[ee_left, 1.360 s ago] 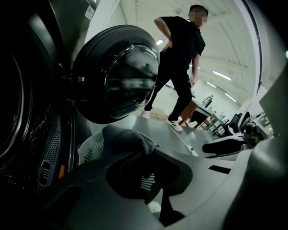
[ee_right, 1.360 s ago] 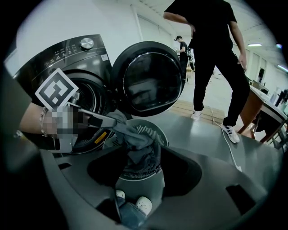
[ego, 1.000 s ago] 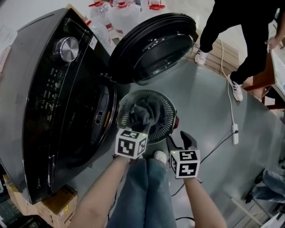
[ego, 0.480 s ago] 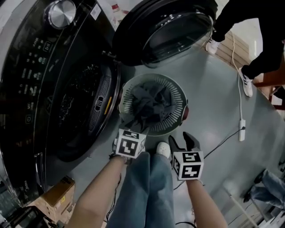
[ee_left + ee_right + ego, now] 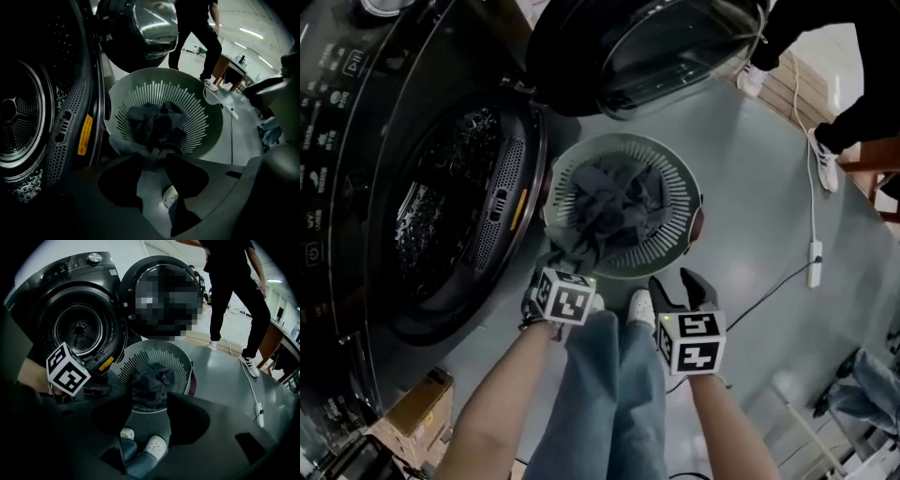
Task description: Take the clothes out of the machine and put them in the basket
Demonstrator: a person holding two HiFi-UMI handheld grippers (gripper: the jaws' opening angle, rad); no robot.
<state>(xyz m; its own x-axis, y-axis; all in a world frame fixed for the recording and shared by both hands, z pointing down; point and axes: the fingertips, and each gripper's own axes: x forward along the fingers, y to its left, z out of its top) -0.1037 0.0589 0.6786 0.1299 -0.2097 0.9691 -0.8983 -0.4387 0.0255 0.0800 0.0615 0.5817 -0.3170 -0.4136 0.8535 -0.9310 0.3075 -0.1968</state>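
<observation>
Mid-frame, in laundry basket (image 5: pixel 680 187): clothes (image 5: pixel 619 202), judged soft and light, best pinched at a bunched fold. Left gripper (image 5: pixel 154 157): jaws lately closing, apart, garment edge (image 5: pixel 126 146) between. Right gripper (image 5: pixel 150 397): parted, empty.

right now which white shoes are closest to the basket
The wearer's own white shoes, right at the basket's near side; the bystander's white sneakers stand far off across the floor.

Grey floor (image 5: pixel 750 216) all round. Up at 1 o'clock there's a person (image 5: pixel 862 105) in black with white sneakers (image 5: pixel 825 164), next to some wooden boards (image 5: pixel 780 105). A white cord (image 5: pixel 814 264) with a plug block lies at 3 o'clock. Cardboard box (image 5: pixel 417 408) at 8 o'clock, jeans (image 5: pixel 600 403) and white shoes (image 5: pixel 641 305) at 6.
</observation>
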